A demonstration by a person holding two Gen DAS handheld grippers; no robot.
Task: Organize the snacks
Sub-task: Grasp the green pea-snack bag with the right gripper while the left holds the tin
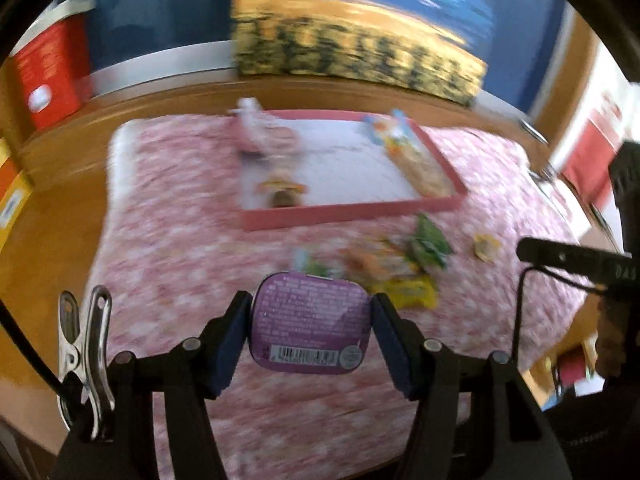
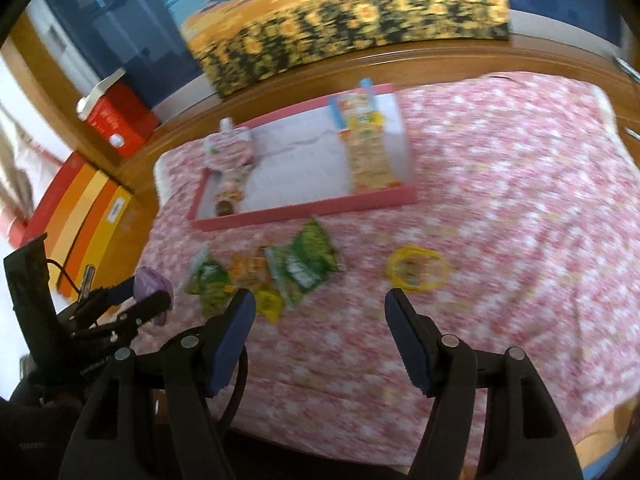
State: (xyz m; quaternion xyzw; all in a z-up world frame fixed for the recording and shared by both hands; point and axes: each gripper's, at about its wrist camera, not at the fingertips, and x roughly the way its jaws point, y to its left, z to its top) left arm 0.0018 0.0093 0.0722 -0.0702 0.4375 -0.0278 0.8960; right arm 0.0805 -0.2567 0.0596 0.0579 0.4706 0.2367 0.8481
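Between left gripper (image 1: pixel 311 322) pads, seemingly purple tin (image 1: pixel 310 326).

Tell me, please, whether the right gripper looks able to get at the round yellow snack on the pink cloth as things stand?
Probably yes. The right gripper is open and holds nothing, and the round yellow snack lies apart from the green packets, just ahead of its right finger, with only bare pink cloth between.

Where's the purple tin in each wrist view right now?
Left wrist: purple tin at bottom centre, clamped in the left gripper.
Right wrist: far left, a purple sliver in that gripper.
Shared landmark: pink tray beyond the loose snacks.
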